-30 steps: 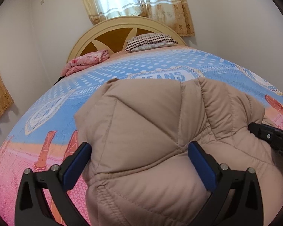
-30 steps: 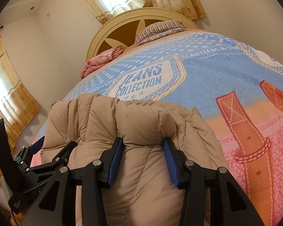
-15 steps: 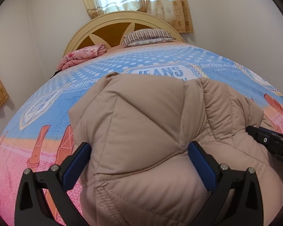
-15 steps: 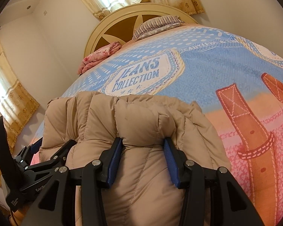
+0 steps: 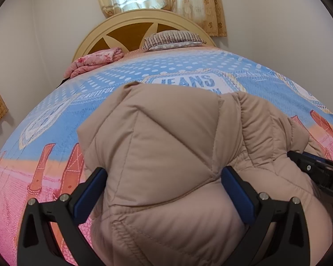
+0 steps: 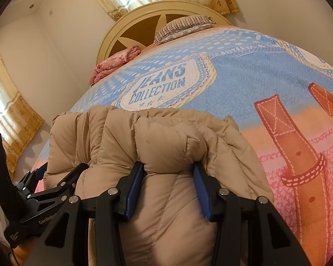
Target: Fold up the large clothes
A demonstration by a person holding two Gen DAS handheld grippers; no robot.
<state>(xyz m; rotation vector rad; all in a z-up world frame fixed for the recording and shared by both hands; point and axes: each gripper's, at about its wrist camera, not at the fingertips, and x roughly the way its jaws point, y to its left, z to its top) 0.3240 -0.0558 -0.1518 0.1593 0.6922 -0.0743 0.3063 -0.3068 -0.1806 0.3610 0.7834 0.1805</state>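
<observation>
A thick beige puffer jacket (image 5: 166,133) lies bunched on the bed's near part. In the left wrist view my left gripper (image 5: 164,184) stands wide, its blue pads pressed into both sides of a bulging quilted fold. In the right wrist view my right gripper (image 6: 168,177) is shut on a narrower fold of the same jacket (image 6: 162,137), which puffs out ahead of the pads. The two grippers sit side by side: the right one's black body (image 5: 317,173) shows at the left view's right edge, and the left gripper (image 6: 55,177) at the right view's lower left.
The bedspread (image 6: 244,84) is blue and pink with a "JEANS COLLECTION" print. A striped pillow (image 5: 173,40) and a folded pink blanket (image 5: 95,62) lie by the round headboard (image 5: 126,28). Walls and curtained windows stand behind and to the left.
</observation>
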